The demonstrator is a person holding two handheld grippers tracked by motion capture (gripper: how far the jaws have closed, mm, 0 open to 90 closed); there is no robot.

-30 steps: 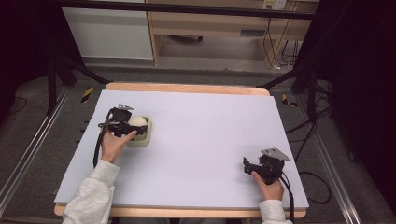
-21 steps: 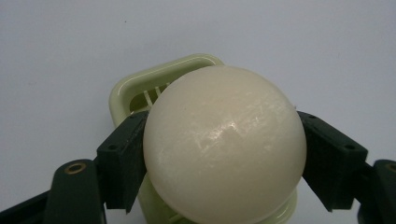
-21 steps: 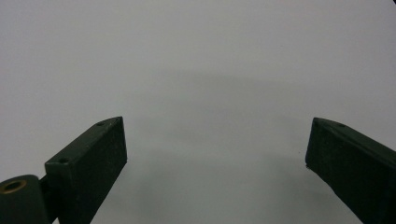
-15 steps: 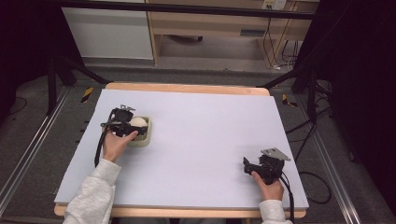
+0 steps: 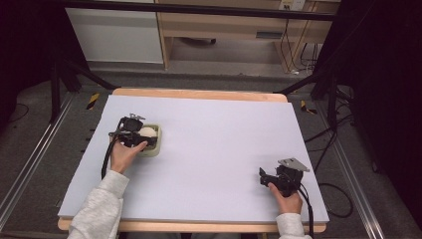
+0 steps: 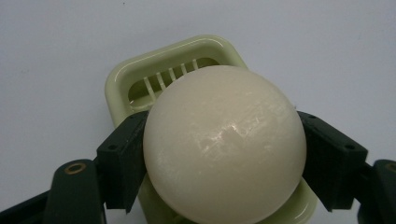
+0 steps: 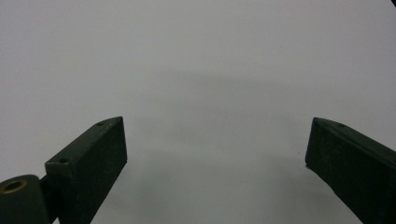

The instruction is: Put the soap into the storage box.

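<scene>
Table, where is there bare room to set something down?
The table is bare between the left gripper and the right gripper, and along the far edge. It is crowded only around the green tray, under the gripped ball.

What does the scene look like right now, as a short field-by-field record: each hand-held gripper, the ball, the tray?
left hand-held gripper: jaws closed on either side of the cream ball, above the tray
right hand-held gripper: jaws apart, nothing between them, over bare table
cream ball: round, glossy, held by the left hand-held gripper
pale green tray: slotted, rectangular, on the table under the ball
ball-to-tray contact: cannot tell
table: pale top, wooden edge
</scene>
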